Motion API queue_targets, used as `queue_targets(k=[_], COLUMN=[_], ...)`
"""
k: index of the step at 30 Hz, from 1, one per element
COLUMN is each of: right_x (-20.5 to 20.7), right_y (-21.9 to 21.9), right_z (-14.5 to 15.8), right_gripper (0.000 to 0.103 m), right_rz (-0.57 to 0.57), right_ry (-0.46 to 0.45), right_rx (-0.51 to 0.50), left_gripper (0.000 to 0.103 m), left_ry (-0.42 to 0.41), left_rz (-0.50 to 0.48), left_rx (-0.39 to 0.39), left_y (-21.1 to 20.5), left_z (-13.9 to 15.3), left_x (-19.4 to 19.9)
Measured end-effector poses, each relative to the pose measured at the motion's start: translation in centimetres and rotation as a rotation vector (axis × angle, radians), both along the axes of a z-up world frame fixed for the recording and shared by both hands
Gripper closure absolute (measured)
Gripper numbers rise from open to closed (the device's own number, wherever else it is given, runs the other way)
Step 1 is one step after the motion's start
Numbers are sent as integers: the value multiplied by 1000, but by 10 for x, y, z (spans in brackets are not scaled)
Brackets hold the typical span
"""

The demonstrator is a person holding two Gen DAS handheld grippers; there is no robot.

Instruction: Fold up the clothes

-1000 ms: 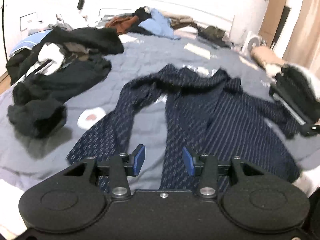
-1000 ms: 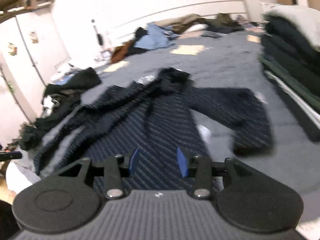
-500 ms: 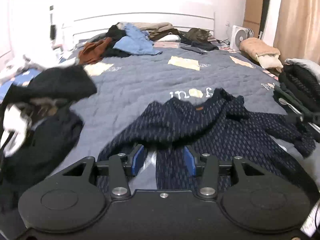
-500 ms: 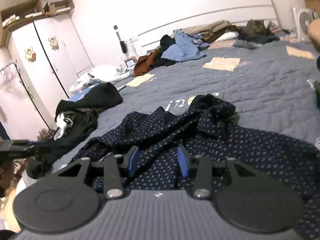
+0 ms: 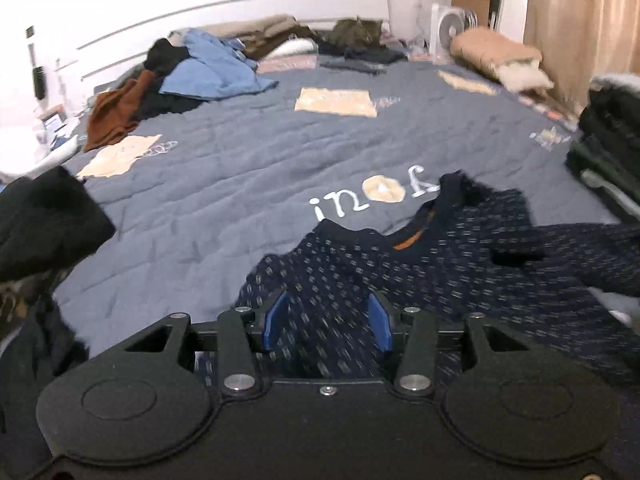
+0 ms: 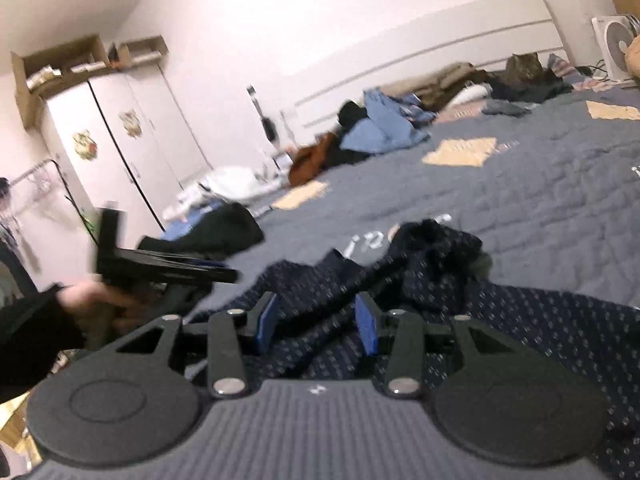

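Observation:
A dark navy patterned sweater lies crumpled on the grey-blue quilt, its collar with an orange tag facing away. My left gripper is open, low over the sweater's near left part, with fabric showing between the blue pads. In the right wrist view the same sweater lies bunched. My right gripper is open just above its folds. The left gripper shows there at the left, held in a hand.
A black clothes heap lies at the left. Blue, brown and black garments are piled near the headboard, with a cat behind. Folded dark clothes stack at the right. A wardrobe stands left of the bed.
Both grippers have dropped lower and moved closer to the sweater. The sweater went from spread flat to bunched up. The left gripper has come into the right wrist view.

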State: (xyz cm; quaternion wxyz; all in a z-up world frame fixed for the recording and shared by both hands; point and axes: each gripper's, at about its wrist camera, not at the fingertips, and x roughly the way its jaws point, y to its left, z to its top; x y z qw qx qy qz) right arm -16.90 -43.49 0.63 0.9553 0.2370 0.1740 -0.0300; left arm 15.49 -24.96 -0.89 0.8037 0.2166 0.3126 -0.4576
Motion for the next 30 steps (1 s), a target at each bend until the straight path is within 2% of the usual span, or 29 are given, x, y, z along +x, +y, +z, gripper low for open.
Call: queue_targets(k=[7, 13, 17, 18, 19, 20, 21, 23, 25, 30], right_x=[-6, -3, -2, -2, -2, -2, -2, -2, -2, -3], right_y=[-2, -1, -1, 0, 0, 0, 0, 0, 1, -1], right_z=[0, -9, -12, -12, -13, -14, -15, -16, -16, -18], right_gripper=[61, 61, 61, 61, 61, 61, 61, 61, 61, 61], right_rz=[-40, -52, -43, -40, -38, -37, -38, -39, -42, -48], right_ry=[-27, 10, 15, 17, 19, 23, 27, 32, 32, 28], right_rx=[-24, -46, -42, -46, -49, -49, -48, -46, -45, -41], left_gripper=[55, 55, 55, 58, 67, 91, 95, 98, 98, 99], left_ry=[-1, 16, 104, 121, 140, 155, 167, 119, 50, -94], left_rz=[-33, -30, -22, -28, -37, -50, -64, -81, -53, 132], left_rx=[100, 184, 222, 214, 203, 194, 186, 174, 142, 33], left_y=[-57, -89, -91, -89, -86, -84, -82, -78, -75, -60], left_z=[-28, -58, -80, -82, -83, -83, -81, -73, -62, -33], left_x=[50, 81, 98, 99, 100, 101, 101, 98, 100, 120])
